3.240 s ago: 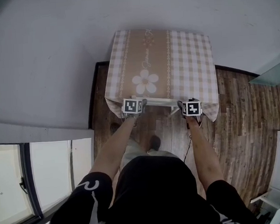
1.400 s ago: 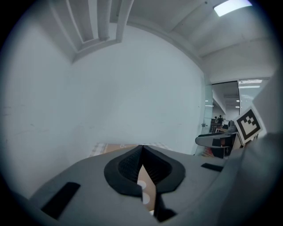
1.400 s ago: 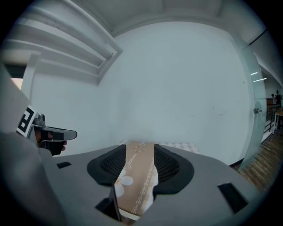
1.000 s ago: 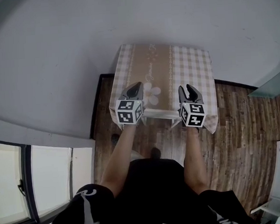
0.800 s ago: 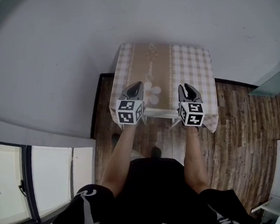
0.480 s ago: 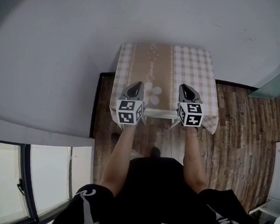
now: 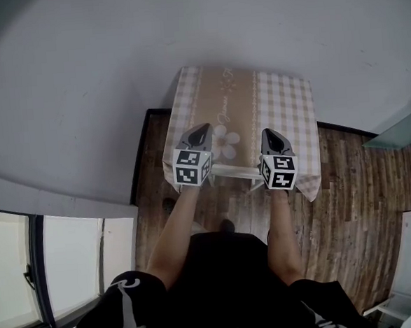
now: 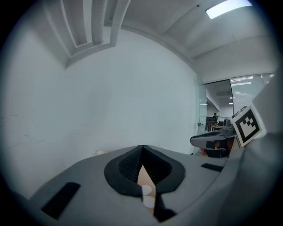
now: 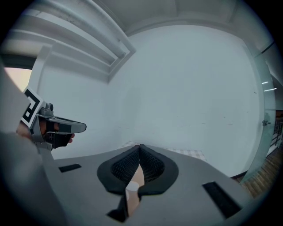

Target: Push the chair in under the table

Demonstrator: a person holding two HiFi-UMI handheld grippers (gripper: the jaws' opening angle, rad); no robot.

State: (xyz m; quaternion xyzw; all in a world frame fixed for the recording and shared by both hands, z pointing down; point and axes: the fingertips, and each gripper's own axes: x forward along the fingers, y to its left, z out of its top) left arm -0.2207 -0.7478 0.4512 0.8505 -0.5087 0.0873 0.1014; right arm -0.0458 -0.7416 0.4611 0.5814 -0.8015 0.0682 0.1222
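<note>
A table (image 7: 285,98) under a beige checked cloth with a white flower stands against the grey wall. The chair's white top rail (image 7: 230,170) shows just below the cloth's near edge, between my two arms. My left gripper (image 7: 202,129) is above the table's near left part, shut and empty. My right gripper (image 7: 267,132) is above the near right part; its jaws have just been closing with nothing between them and now meet. The left gripper (image 8: 142,148) and the right gripper (image 9: 140,148) each point towards the wall, and each sees the other beside it.
Wooden floor (image 7: 347,185) lies to the right of the table, with a glass panel (image 7: 399,129) and white furniture (image 7: 404,300) further right. A dark skirting edge (image 7: 138,157) and a window (image 7: 72,267) lie to the left.
Both grippers have risen from the chair's rail to above the table's near edge. The right gripper's jaws went from apart to closed. The left stayed shut.
</note>
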